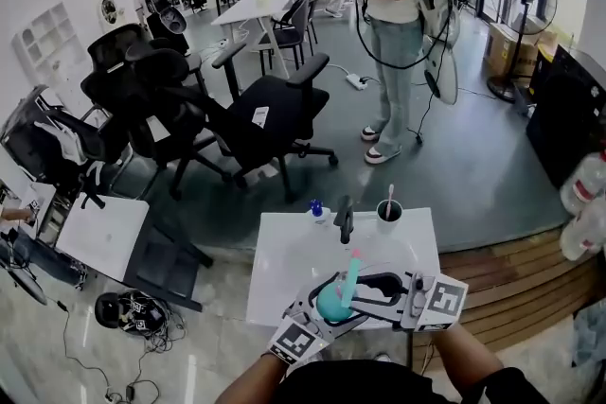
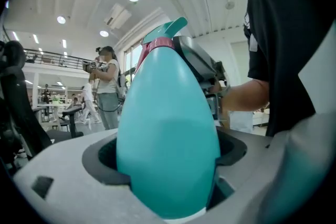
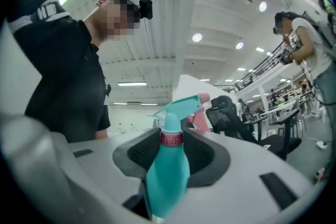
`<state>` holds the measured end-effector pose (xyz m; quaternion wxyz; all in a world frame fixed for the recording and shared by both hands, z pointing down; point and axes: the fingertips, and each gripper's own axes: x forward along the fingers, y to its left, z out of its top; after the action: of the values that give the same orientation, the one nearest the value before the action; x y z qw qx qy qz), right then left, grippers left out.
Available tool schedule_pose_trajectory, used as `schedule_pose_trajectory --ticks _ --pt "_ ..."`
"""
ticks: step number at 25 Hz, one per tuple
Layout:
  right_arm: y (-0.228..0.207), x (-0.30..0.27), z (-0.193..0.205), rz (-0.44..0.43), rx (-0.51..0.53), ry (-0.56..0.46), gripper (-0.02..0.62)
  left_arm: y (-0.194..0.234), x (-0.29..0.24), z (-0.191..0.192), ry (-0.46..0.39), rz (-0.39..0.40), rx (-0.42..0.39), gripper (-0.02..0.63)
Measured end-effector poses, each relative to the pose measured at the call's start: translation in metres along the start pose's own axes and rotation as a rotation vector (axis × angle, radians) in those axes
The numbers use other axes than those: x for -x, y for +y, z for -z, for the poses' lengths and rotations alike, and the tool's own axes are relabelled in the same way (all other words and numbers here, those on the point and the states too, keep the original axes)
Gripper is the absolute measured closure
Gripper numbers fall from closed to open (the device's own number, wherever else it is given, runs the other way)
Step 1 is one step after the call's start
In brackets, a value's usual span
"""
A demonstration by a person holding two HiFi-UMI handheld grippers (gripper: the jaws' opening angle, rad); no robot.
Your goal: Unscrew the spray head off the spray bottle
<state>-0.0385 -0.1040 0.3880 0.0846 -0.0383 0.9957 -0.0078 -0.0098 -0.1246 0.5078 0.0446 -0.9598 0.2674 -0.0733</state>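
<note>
A teal spray bottle [image 1: 331, 301] with a pink collar and a teal spray head [image 1: 353, 265] is held upright over the near edge of the white table [image 1: 284, 251]. My left gripper [image 1: 327, 306] is shut on its round body, which fills the left gripper view [image 2: 168, 134] between the jaws [image 2: 168, 165]. My right gripper [image 1: 365, 287] comes in from the right at neck height. In the right gripper view its black pads [image 3: 142, 152] sit tight against both sides of the pink collar [image 3: 171, 138], with the spray head [image 3: 178, 107] rising above them.
On the table's far edge stand a dark cup [image 1: 389, 211] with a stick in it, a small blue-capped bottle [image 1: 316, 209] and a black object [image 1: 345, 218]. Black office chairs [image 1: 256, 114] crowd the floor beyond. A person [image 1: 393, 24] stands further back. Wooden decking [image 1: 511, 289] lies to the right.
</note>
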Motion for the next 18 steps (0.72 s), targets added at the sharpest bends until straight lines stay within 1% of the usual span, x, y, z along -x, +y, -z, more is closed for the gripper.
schedule_pose_trajectory --ticks 2,5,8,10,12,18 --pt "-0.011 0.001 0.003 0.105 -0.006 -0.023 0.447 0.021 0.003 -0.001 0.006 -0.119 0.004 0.143" --pt "-0.025 0.004 0.009 0.274 -0.058 -0.044 0.436 0.051 0.009 0.002 0.046 -0.299 -0.012 0.143" --pt "-0.031 0.004 0.014 0.385 -0.083 -0.028 0.433 0.070 0.012 0.007 0.092 -0.410 -0.020 0.143" --pt "-0.034 0.004 0.013 0.426 -0.098 -0.021 0.430 0.075 0.009 0.013 0.117 -0.450 -0.023 0.143" --pt "-0.037 0.003 0.012 0.450 -0.113 -0.010 0.426 0.074 0.006 0.021 0.142 -0.475 -0.022 0.143" --pt "-0.045 -0.006 0.009 0.499 -0.133 0.011 0.416 0.070 0.002 0.027 0.175 -0.497 -0.054 0.143"
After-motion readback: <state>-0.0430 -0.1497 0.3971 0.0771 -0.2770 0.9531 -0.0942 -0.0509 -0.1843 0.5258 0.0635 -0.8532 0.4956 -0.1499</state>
